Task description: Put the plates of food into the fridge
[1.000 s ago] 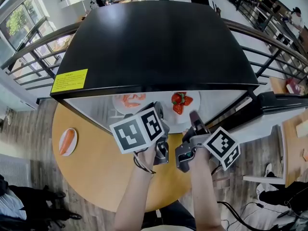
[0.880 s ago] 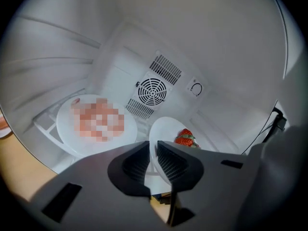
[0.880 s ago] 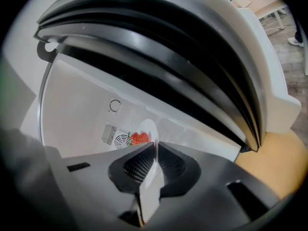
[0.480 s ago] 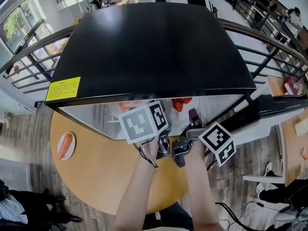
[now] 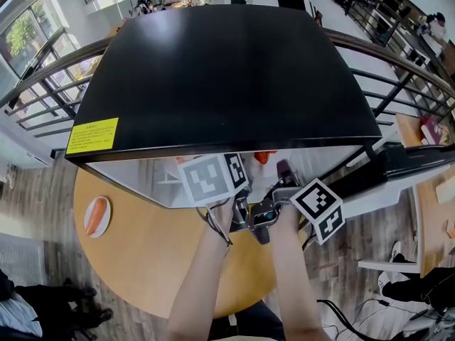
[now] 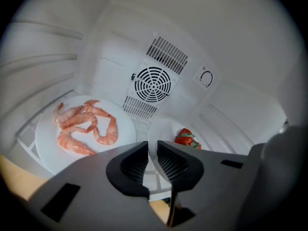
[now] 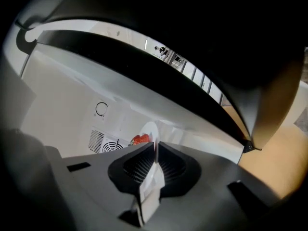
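**A:** What is different from one second ago?

**B:** Both grippers have gone farther in toward the fridge [image 5: 220, 77]. One second ago the head view showed the strawberries [image 5: 264, 157] whole. Now only a red sliver shows under the black top edge. So I judge the strawberry plate [image 6: 163, 130] is nearly at its place on the shelf. Whether it rests there already, I cannot tell.

**A:** Who holds it?

**B:** The right gripper [image 7: 155, 153]. Its fingers are clamped on the thin white rim. The fingers of the left gripper [image 6: 153, 153] are nearly together, with only a narrow slit and nothing in it.

**A:** What does one view give that another does not?

**B:** The left gripper view looks inside the fridge. The shrimp plate [image 6: 48, 143] is on the left and the strawberry plate is just beside it on the right. The fan grille [image 6: 152, 83] is on the far wall. The head view hides all this under the top. But only the head view shows a third plate [image 5: 104, 222] with orange food, at the left on the tabletop [image 5: 142, 254]. That plate is well apart from the fridge, so the task is not finished.
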### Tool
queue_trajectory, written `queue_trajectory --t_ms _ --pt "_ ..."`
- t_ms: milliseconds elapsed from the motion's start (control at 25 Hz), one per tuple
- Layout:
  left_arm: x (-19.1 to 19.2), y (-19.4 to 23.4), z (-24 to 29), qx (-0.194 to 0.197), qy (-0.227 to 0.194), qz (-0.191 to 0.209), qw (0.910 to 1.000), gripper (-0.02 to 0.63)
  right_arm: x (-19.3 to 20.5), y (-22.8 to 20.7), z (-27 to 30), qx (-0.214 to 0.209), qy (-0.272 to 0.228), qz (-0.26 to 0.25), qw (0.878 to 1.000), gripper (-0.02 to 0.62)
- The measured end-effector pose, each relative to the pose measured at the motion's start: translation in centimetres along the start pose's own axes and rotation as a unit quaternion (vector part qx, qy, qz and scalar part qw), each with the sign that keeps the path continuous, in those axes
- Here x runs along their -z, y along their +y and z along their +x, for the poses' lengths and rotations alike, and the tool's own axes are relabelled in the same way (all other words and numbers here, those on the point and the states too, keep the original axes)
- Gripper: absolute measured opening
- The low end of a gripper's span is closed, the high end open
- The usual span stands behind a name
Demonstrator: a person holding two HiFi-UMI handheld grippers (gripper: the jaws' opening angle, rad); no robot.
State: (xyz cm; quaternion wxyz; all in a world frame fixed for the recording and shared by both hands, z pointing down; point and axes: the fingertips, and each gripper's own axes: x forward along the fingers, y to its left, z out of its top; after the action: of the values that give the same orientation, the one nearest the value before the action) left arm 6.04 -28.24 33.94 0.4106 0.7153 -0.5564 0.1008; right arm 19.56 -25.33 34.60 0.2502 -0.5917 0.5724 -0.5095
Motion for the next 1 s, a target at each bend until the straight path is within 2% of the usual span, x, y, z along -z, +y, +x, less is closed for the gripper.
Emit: queue_trajectory --t_ms 240,400,640,840,1000 --pt "1.2 0.3 3.2 0.027 0.001 -0.009 0.9996 0.052 -0.7 0.4 0.7 0.005 -0.011 -0.007 1.0 0.031" --pt "-1.0 -0.6 0.5 0.007 -0.016 0.022 0.9996 0.052 -1.1 0.7 1.0 0.011 -0.015 -0.033 0.999 0.032" --pt "0.1 -0.5 1.0 -0.001 0.003 0.034 0.9994 0.054 -1.2 1.0 1.2 0.017 -0.009 -0.077 0.997 0.048" --pt "-0.8 -0.4 0.7 -0.011 -0.026 0.057 0.998 0.054 -1.0 1.1 1.4 0.023 -0.004 -0.11 0.994 0.071" --pt "-1.8 -0.1 0.2 -0.019 -0.063 0.089 0.9939 0.052 -0.9 0.8 1.2 0.047 -0.012 -0.156 0.987 0.078"
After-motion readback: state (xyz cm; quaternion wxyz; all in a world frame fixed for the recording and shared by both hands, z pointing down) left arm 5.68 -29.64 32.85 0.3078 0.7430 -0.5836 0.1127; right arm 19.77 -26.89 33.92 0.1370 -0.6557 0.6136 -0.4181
